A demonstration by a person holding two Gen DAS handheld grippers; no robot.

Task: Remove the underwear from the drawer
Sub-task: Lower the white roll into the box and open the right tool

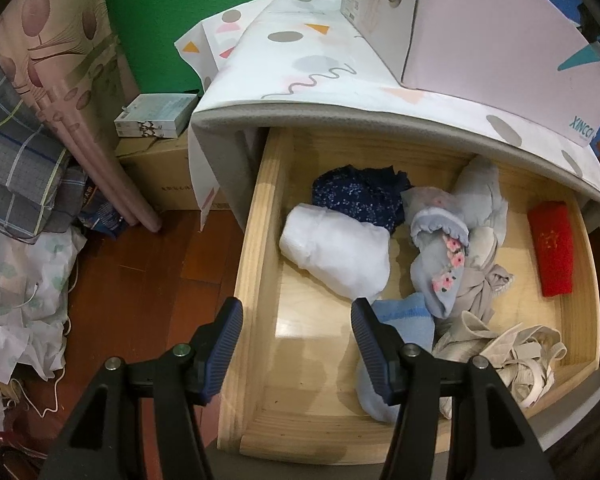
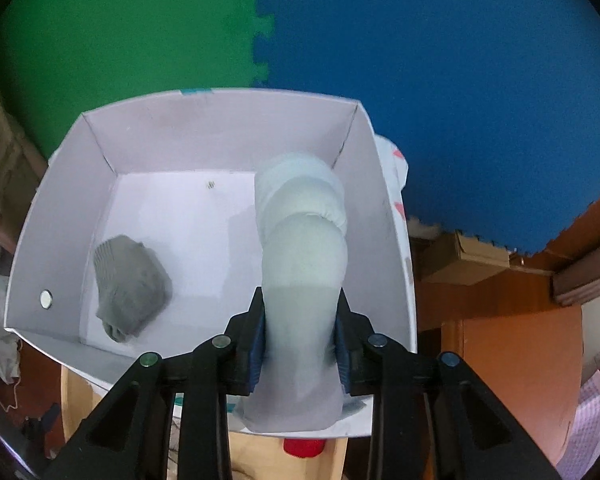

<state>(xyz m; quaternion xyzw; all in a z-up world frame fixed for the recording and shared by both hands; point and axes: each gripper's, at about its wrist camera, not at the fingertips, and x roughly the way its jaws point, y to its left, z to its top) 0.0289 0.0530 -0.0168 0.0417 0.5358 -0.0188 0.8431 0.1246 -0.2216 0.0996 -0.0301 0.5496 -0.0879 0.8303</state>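
Right gripper [image 2: 300, 334] clamps a pale rolled garment [image 2: 302, 248] over the box [image 2: 60, 184], grey one [image 2: 130, 286] at 8 o'clock; left gripper [image 1: 298, 344] gapes empty, drawer [image 1: 256, 240] still full.

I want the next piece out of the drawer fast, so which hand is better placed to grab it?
Left. The left tool hangs open and empty right over the open drawer, close to the white bundle. The right tool is shut on a pale rolled garment over the white box.
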